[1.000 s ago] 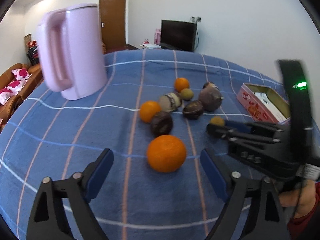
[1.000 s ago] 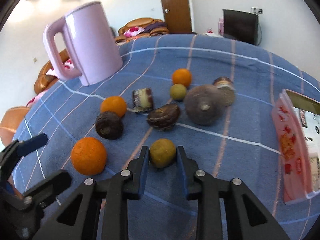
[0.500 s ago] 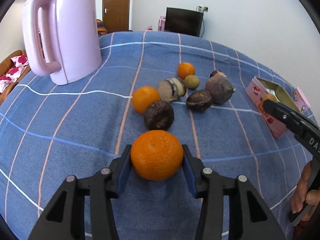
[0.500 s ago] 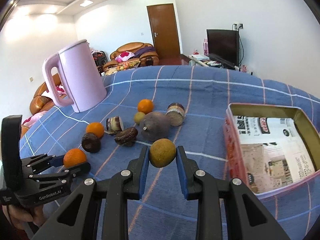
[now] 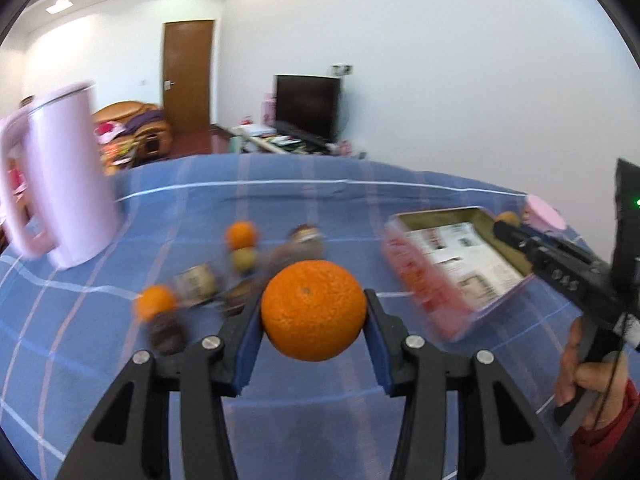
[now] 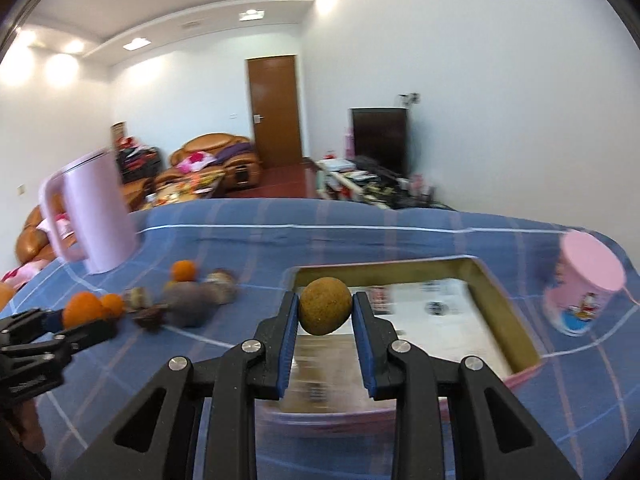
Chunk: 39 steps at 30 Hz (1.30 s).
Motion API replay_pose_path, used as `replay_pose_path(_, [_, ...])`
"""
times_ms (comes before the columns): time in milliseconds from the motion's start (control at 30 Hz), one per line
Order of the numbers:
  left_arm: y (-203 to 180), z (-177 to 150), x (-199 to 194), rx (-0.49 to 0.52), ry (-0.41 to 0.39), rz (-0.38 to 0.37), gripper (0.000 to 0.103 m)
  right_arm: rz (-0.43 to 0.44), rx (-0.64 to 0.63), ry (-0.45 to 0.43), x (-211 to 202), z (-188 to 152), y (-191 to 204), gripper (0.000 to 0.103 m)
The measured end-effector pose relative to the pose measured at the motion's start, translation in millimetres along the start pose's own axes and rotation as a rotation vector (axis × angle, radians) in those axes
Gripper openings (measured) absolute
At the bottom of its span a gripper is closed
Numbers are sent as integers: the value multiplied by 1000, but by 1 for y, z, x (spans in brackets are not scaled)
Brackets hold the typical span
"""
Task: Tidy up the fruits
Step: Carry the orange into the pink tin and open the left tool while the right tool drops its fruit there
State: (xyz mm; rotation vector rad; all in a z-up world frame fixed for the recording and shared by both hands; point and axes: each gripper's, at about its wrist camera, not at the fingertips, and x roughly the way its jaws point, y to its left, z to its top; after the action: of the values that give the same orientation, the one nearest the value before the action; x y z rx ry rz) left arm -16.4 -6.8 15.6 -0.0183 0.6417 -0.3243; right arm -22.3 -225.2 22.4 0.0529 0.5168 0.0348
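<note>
Your left gripper (image 5: 314, 322) has its blue pads pinching a large orange (image 5: 314, 310) at its widest part, one pad on each side. The orange is round with no clear long axis; its skin is bright and pebbled, and a small dark navel dot faces up and toward the camera. It hangs clear of the blue checked tablecloth (image 5: 80, 344), near the middle of the table.

Your right gripper (image 6: 325, 314) clamps a small brownish-green fruit (image 6: 325, 311) between its pads. That fruit is slightly egg-shaped, its long axis running roughly across from pad to pad and tilted a little, with dull, speckled, rough skin. It sits over the near left part of the open pink tin box (image 6: 520, 336), above the printed paper lining the bottom.

Left of the box, the remaining fruits lie blurred in a loose cluster on the cloth: a small orange (image 5: 240, 235) at the far end, a greenish fruit (image 5: 245, 258) just in front of it, another orange (image 5: 155, 302) nearer left, and several dark brown ones whose kind you cannot tell. A pink kettle (image 5: 68, 184) stands upright at the far left, and a pink cup (image 6: 586, 288) stands to the right of the box.
</note>
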Motion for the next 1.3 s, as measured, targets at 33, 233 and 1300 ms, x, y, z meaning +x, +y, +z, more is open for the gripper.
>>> replay_pose_path(33, [-8,2,3,8,-1,-11,49,-10,8,2,0,0,-8,29])
replay_pose_path(233, [-69,20,35,40,24,-113,49,-78,19,24,4,-2,-55,29])
replay_pose_path(1300, [-133,13,85,148,10,-25,79,-30,124,133,28,-16,-83,30])
